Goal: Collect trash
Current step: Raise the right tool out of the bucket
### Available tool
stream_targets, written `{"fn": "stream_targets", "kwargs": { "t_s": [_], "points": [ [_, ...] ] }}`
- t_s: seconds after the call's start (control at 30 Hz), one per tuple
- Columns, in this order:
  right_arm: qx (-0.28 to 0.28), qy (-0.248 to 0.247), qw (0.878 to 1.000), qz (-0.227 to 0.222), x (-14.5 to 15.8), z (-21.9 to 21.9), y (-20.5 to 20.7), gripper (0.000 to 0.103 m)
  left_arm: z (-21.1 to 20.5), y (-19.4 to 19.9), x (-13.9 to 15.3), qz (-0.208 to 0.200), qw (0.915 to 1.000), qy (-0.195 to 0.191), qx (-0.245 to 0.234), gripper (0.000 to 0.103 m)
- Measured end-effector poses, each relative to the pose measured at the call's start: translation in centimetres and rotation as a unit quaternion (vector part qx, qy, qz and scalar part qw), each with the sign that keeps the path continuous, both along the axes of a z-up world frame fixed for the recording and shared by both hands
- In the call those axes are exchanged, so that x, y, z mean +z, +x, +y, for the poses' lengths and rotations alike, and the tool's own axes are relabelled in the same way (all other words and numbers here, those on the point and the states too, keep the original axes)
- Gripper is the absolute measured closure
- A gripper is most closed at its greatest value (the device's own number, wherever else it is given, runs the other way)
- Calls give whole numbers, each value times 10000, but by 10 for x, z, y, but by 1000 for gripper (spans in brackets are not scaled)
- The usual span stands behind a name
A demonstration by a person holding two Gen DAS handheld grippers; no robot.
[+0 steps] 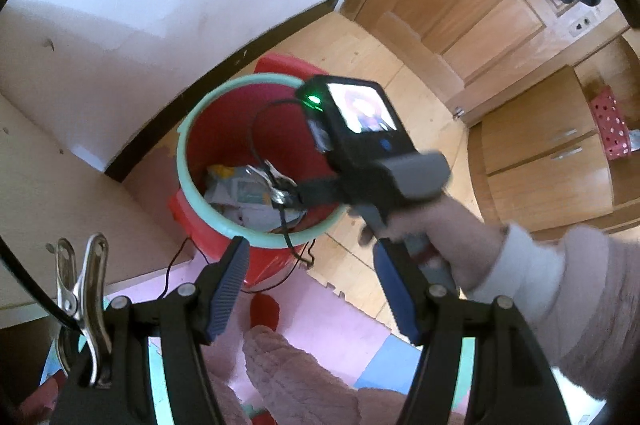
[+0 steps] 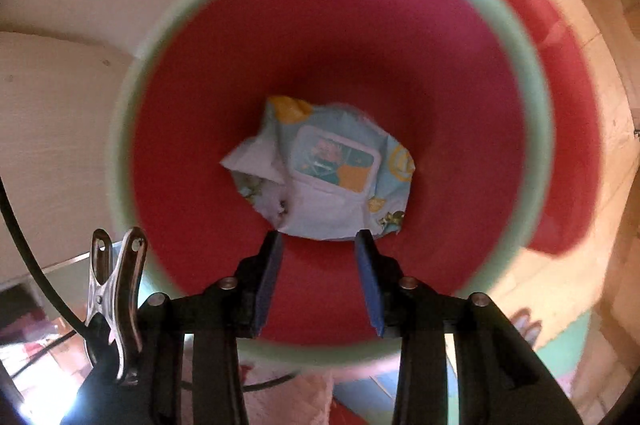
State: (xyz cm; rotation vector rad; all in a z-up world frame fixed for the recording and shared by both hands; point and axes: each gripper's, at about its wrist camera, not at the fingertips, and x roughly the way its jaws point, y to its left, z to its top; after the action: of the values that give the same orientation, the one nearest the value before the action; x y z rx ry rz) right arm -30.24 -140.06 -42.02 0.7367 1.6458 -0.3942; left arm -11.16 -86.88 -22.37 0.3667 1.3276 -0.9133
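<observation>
Wet-wipes packet [image 2: 326,169] is seen lying crumpled at the bottom of the red bin [image 2: 400,25], mint rim. Right gripper [image 2: 319,245] is held above the bin mouth, jaws apart, nothing between. Left gripper [image 1: 310,265] is also parted and empty, beside the bin.

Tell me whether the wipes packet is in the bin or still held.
In the bin. The wipes packet lies crumpled on the bottom of the red bin, and the right gripper above it has nothing between its fingers.
</observation>
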Motion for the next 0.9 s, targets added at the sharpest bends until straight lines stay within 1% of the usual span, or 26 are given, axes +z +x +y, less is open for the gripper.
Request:
{"fn": "stream_targets", "kwargs": {
  "t_s": [0.03,0.07,0.17,0.37,0.43,0.6,0.73,0.9],
  "points": [
    [-83,-52,9998,-156,13,6,-7,65,1,-1,5,-21,10000,-34,-12,35],
    [-131,-90,9996,-246,15,7,-13,65,1,-3,10,-41,10000,-73,-25,35],
    [-309,-312,9973,-594,52,11,-26,65,4,-8,26,-126,9997,-183,-115,35],
    [-583,-812,9882,-1160,100,31,-45,65,15,-19,60,-265,9983,-478,-224,35],
    [-661,-971,9848,-1283,110,39,-51,65,21,-24,69,-289,9976,-578,-238,35],
    [-808,-1366,9738,-1632,159,57,-60,65,43,-38,97,-297,9957,-864,-128,35],
    [-841,-1643,9649,-1867,194,77,-67,65,65,-45,124,-320,9935,-1089,82,35],
    [-737,-1893,9542,-2195,242,107,-70,65,95,-54,158,-560,9895,-1309,254,35]
  ]
}}
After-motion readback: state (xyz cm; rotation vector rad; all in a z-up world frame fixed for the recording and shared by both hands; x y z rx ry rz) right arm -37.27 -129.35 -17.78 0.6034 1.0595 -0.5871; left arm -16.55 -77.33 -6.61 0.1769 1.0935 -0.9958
